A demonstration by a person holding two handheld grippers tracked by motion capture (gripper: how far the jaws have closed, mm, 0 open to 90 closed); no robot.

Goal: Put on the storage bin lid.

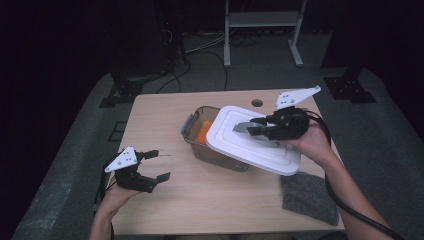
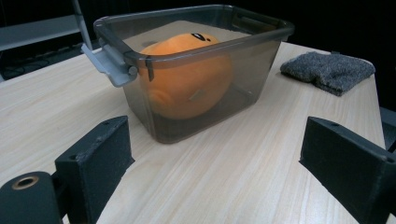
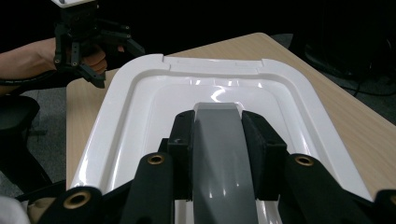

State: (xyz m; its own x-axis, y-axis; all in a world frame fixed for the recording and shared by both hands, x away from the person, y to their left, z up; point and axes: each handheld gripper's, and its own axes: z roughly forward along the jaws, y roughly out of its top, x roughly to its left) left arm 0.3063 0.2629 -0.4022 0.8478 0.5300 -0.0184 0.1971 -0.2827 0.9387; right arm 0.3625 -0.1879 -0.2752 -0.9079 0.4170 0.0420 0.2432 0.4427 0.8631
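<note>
A dark see-through plastic box [image 1: 200, 145] [image 2: 205, 107] stands mid-table with an orange soft toy [image 2: 191, 84] [image 1: 202, 132] inside. Its white lid [image 1: 252, 142] [image 3: 154, 102] hangs tilted over the box's right part, partly covering it. My right gripper [image 1: 257, 127] [image 3: 219, 140] is shut on the lid's grey handle [image 3: 222, 158]. My left gripper [image 1: 155, 165] [image 2: 215, 163] rests open above the table at the near left, pointing at the box, with nothing between its jaws.
A grey cloth [image 1: 310, 195] [image 2: 329, 70] lies at the table's near right corner. A small round hole [image 1: 257, 103] sits near the far edge. The box has a grey latch [image 2: 109, 65] on its left end. Bare wood lies between the left gripper and the box.
</note>
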